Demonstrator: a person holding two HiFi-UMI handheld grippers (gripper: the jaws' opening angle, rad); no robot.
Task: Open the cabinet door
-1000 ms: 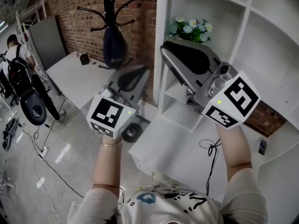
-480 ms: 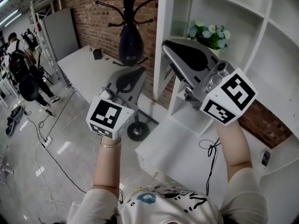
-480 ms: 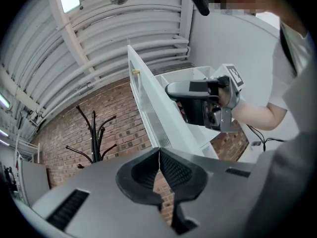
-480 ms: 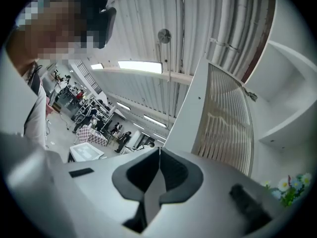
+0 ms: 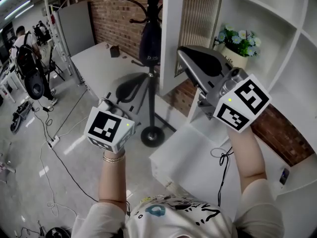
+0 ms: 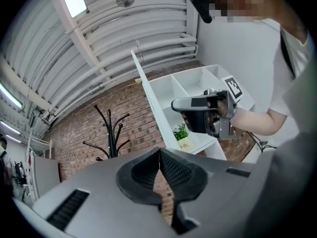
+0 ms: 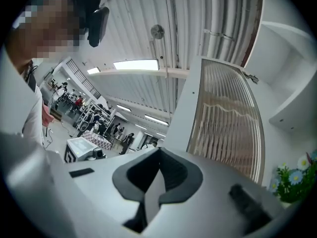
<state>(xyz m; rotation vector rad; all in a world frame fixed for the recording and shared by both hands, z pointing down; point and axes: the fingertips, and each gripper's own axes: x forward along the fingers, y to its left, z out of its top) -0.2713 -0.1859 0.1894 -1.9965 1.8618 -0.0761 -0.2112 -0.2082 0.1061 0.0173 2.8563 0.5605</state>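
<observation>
Red brick wall (image 5: 119, 9) behind a black coat stand (image 5: 150, 98); white table (image 5: 96, 66) on glossy grey floor (image 5: 29, 152); strip lights (image 7: 136, 65) overhead.

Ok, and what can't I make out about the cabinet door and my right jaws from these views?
- White cabinet door with ribbed glass panel: top cut off by the head view's upper edge; no clear handle shows in any view.
- Right gripper: jaws have just closed, nothing between them; in the head view its grey body overlaps the door, so contact can't be judged.
</observation>
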